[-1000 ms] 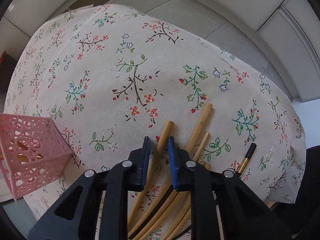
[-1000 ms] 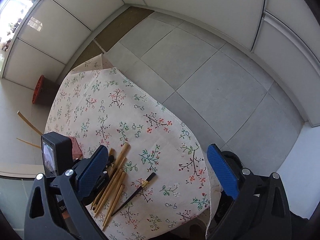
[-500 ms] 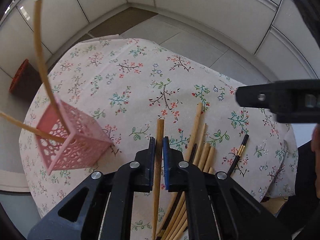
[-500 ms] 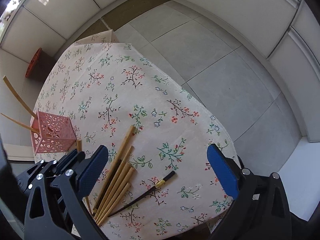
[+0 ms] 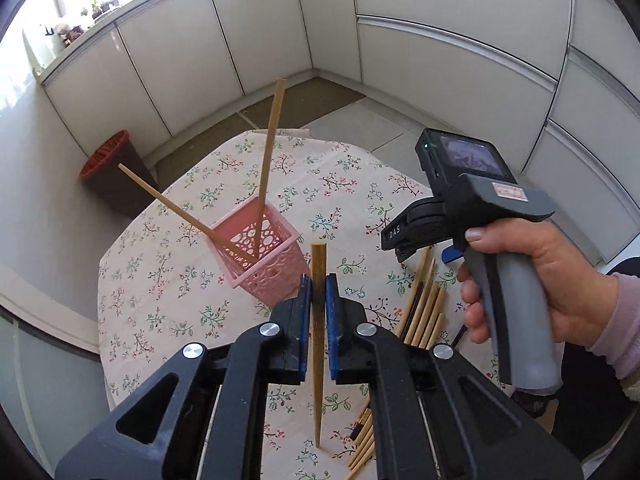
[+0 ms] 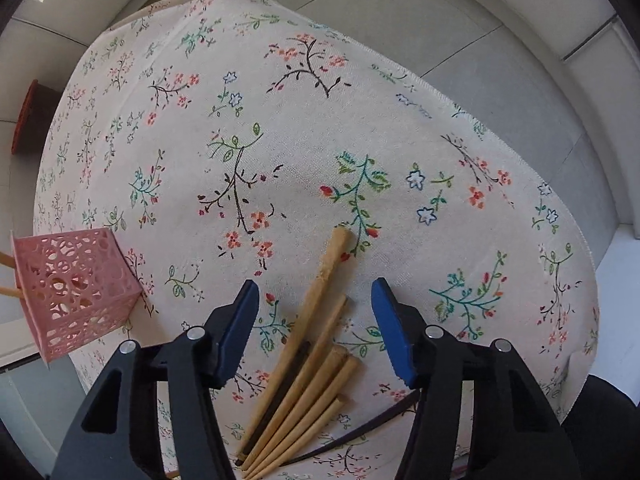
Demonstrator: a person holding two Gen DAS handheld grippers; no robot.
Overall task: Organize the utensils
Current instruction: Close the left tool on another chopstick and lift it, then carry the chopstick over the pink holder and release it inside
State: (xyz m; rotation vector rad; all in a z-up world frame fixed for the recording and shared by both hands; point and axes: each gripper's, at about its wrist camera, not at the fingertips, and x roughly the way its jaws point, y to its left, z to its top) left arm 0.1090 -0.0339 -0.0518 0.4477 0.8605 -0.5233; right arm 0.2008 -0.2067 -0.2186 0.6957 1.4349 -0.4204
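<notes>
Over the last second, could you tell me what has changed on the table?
The left gripper lifted one chopstick off the tablecloth. The right gripper dropped over the remaining pile, jaws closing, nothing gripped yet. The pink basket stayed put.

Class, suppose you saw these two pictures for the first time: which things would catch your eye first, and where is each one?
First, the single wooden chopstick pinched upright in the left hand-held gripper, just in front of the pink lattice basket, where two chopsticks already lean. Next, the pile of chopsticks on the floral tablecloth, framed by the right hand-held gripper, whose jaws have just been closing but touch nothing yet.
</notes>
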